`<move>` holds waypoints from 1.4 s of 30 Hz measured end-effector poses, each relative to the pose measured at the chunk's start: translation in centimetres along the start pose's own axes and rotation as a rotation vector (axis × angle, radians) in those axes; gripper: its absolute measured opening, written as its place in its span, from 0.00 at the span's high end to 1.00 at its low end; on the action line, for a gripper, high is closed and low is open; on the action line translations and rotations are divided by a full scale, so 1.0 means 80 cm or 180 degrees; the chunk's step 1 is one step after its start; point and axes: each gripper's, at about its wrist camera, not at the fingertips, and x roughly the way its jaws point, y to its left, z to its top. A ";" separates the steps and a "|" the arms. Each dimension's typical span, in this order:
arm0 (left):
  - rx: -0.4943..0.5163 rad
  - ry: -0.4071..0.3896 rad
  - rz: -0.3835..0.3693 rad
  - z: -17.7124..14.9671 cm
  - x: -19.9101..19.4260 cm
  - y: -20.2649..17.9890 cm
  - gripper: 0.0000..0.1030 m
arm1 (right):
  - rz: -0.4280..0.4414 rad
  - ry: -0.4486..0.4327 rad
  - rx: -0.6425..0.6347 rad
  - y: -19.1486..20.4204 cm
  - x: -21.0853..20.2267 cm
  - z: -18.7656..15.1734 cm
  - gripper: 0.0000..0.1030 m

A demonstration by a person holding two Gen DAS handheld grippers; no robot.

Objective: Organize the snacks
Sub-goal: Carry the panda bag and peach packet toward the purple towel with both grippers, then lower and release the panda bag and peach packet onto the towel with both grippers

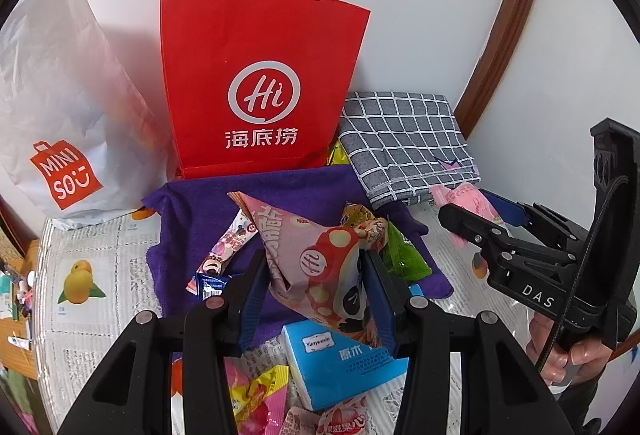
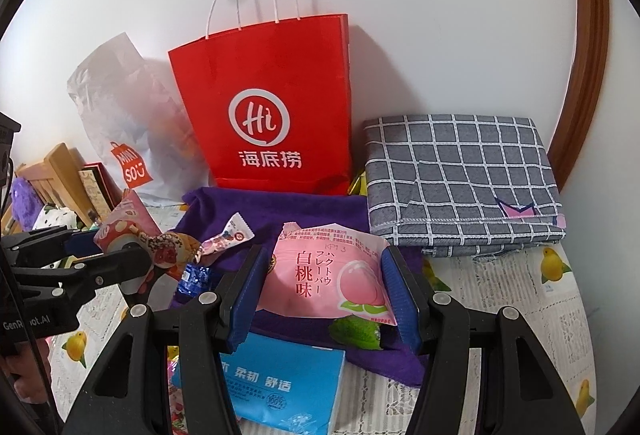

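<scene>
White wall closes far edge of counter (image 2: pixel 520 315), lemon-print cover. Left tool (image 1: pixel 316 287) clamps crinkly pink panda snack packet (image 1: pixel 320 267); right tool (image 2: pixel 324 287) clamps glossy pink peach packet (image 2: pixel 320 275). Ahead of both: stiff red paper bag (image 1: pixel 260 75), mouth up, on purple towel (image 1: pixel 192 219). Right of it, folded grey checked cloth (image 2: pixel 460 187).

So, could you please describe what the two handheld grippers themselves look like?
Both are black plastic frames with silver pivot screws and blue finger pads. The right gripper bears white "DAS" lettering and a braided black cable; the left gripper is marked "GenRobot.AI".
</scene>
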 end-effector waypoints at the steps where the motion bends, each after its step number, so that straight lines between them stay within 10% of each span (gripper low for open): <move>1: -0.0009 0.0005 0.0003 0.001 0.003 0.002 0.57 | 0.0000 0.0004 0.0002 0.000 0.001 0.000 0.43; 42: -0.0399 0.0479 0.0138 0.006 0.143 0.093 0.55 | 0.0235 0.0882 -0.0346 0.033 0.170 -0.019 0.43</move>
